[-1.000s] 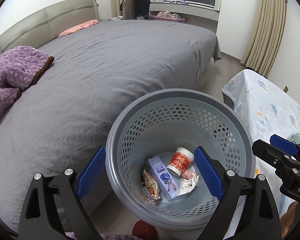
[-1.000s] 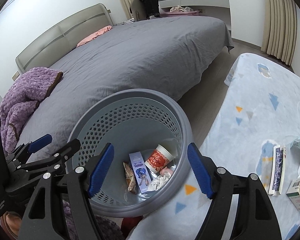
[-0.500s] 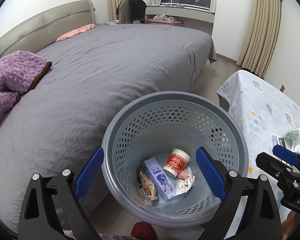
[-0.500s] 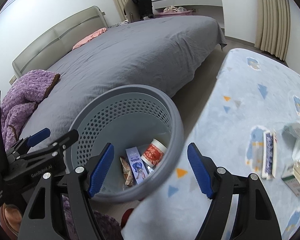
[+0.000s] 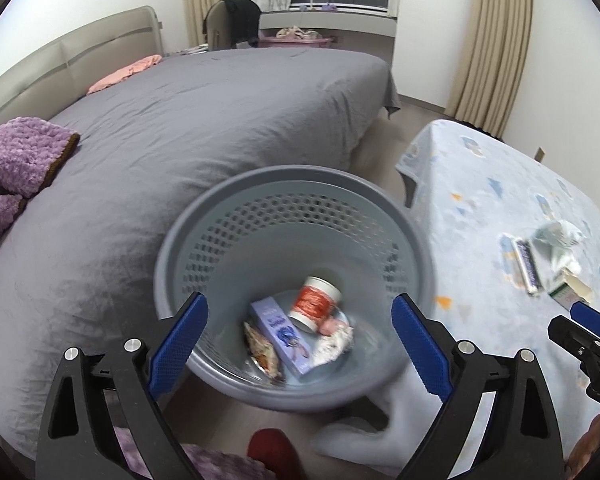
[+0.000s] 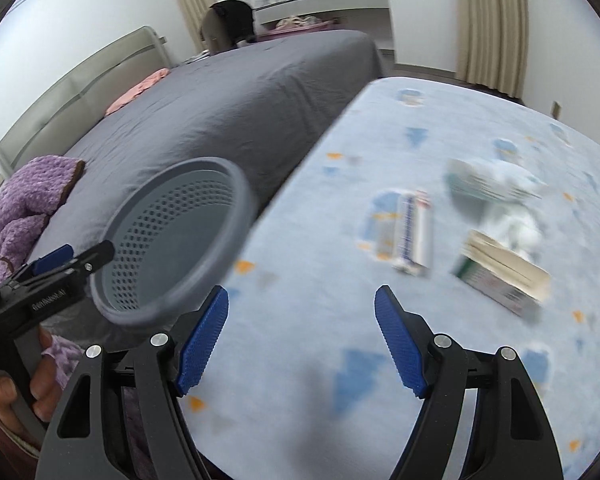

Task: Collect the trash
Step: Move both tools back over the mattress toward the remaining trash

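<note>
Green-white box ahead-right of empty right hand-held gripper, apart.

R gripper has swung off the basket & out over the tablecloth, now facing the flat packet & box (both blurred). L gripper drifted slightly, basket now sits lower-left of the tablecloth.

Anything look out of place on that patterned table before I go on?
Yes: loose litter sits on the patterned tablecloth beside the grey basket. A flat white-and-blue wrapper, a small green-and-white box lying askew, and a crumpled whitish wad behind them. Blur hides finer detail. Nothing looks spilled.
</note>
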A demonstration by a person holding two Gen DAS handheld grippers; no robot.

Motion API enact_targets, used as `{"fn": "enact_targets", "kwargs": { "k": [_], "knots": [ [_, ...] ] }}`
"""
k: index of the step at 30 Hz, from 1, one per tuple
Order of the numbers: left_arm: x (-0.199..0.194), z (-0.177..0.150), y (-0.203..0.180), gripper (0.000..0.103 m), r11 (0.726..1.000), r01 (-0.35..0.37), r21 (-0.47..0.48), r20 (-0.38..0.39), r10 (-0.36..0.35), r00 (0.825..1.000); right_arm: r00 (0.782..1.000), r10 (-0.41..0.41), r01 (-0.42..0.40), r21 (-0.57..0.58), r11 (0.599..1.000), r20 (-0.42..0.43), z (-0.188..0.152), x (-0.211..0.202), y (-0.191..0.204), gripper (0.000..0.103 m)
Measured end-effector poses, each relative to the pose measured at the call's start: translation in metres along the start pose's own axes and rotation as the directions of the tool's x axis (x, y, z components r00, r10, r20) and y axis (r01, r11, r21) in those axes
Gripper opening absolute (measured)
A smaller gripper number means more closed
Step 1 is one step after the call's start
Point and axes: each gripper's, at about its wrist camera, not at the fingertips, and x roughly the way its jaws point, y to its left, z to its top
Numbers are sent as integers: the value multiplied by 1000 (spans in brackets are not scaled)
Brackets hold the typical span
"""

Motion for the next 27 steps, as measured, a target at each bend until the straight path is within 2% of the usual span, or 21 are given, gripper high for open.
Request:
{"fn": "enact_targets", "kwargs": {
  "k": [7, 15, 18, 23, 27],
  "knots": [
    [-16, -9, -47, 91, 997, 61, 39, 6, -61, 998, 997, -71, 71, 28, 997, 13, -21, -28, -53, 73],
    [-25, -16, -104, 91, 987, 114, 115, 3, -115, 993, 993, -120, 120, 27, 992, 19, -27, -45, -104, 73],
    [-27, -14, -122, 91, 982, 123, 142, 12, -126, 992, 992, -125, 125, 22, 992, 13, -23, -44, -117, 73],
    [-19, -4, -145, 91, 973, 166, 162, -10, -166, 986, 996, -87, 87, 16, 996, -9, -15, -31, -139, 73],
    [-10, 5, -159, 91, 970, 160, 183, -11, -161, 987, 996, -85, 85, -14, 996, -21, -6, -21, -149, 73]
  ]
}}
